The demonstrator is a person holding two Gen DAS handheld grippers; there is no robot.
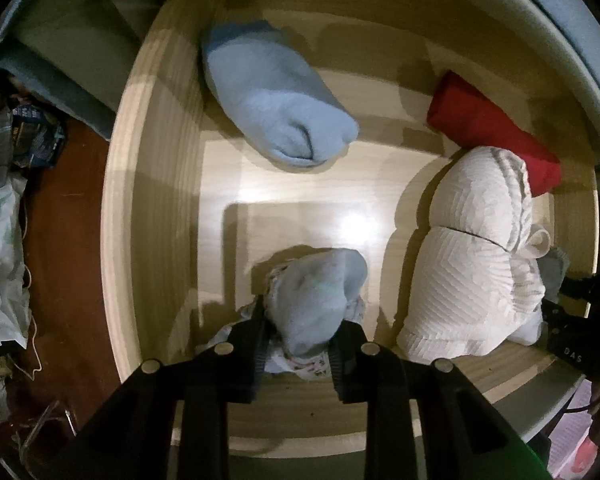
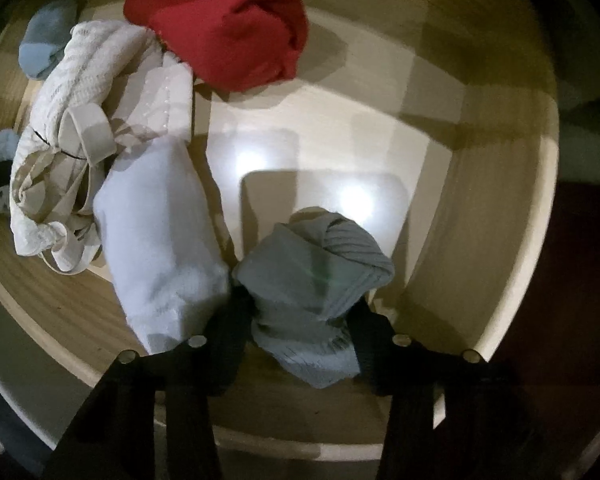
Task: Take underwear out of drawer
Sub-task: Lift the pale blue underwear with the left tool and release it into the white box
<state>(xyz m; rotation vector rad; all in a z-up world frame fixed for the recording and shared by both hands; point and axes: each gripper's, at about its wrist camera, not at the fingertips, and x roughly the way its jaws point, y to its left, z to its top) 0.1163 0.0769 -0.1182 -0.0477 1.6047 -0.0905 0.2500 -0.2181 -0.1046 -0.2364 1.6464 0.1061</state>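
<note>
Left wrist: left claw (image 1: 300, 344) clamped on a pale blue-grey rolled fabric bundle (image 1: 320, 300) inside the light wooden drawer (image 1: 156, 216). Light blue fleece roll (image 1: 272, 96) ahead, white textured bra (image 1: 472, 256) right of it.

Right wrist: right claw (image 2: 300, 328) gripping a grey ribbed knit roll (image 2: 316, 288); white soft roll (image 2: 160, 252) touching its left finger (image 2: 224, 340), red folded cloth (image 2: 224, 24) ahead-left.
</note>
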